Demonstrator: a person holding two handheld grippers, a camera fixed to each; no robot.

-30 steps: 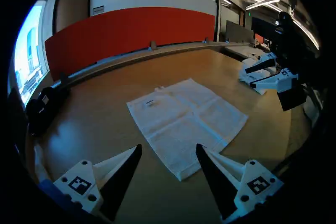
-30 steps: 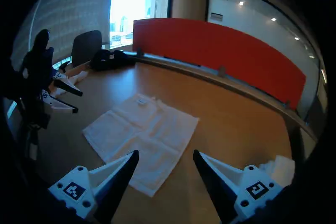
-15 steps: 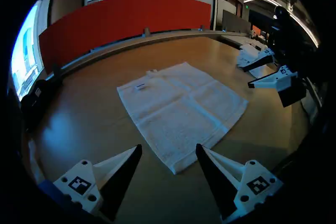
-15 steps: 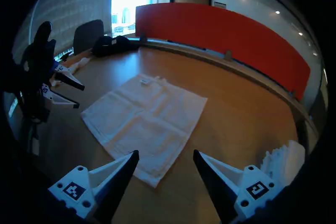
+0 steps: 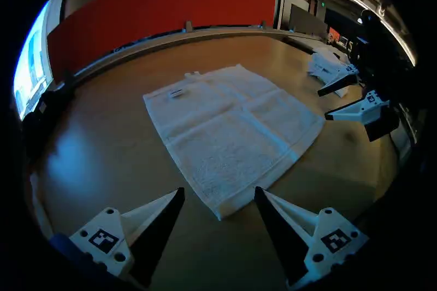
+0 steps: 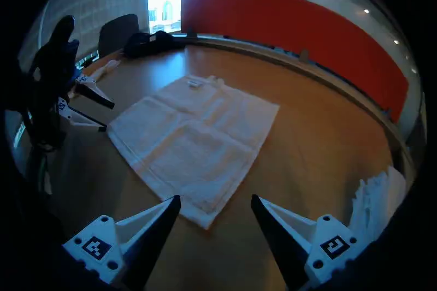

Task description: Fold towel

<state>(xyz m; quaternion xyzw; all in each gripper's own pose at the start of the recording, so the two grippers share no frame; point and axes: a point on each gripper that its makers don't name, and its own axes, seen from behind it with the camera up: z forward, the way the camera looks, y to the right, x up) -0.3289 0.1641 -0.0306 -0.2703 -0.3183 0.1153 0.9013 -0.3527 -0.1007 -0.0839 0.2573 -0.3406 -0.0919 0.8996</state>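
Note:
A white towel [image 5: 232,132] lies spread flat on the wooden table [image 5: 109,154], with a small label near its far edge. In the left gripper view my left gripper [image 5: 218,203] hangs open just short of the towel's near corner, nothing between its fingers. The right gripper [image 5: 341,97] shows at the far right of that view, open, above the towel's right corner. In the right gripper view the same towel [image 6: 191,138] lies ahead, and my right gripper [image 6: 216,209] stands open over its near corner. The left gripper [image 6: 90,105] appears at the left there, open, by the towel's left corner.
A stack of folded white cloths [image 6: 377,203] sits at the table's right edge, seen also as the folded cloths [image 5: 325,64]. A red partition [image 5: 158,7] runs along the far side. A dark chair [image 6: 114,37] and a black bag [image 6: 150,42] stand near the window.
Both grippers have moved closer to the towel and tilted down; the towel now looms larger in each view. Both stay open. The towel has not moved.

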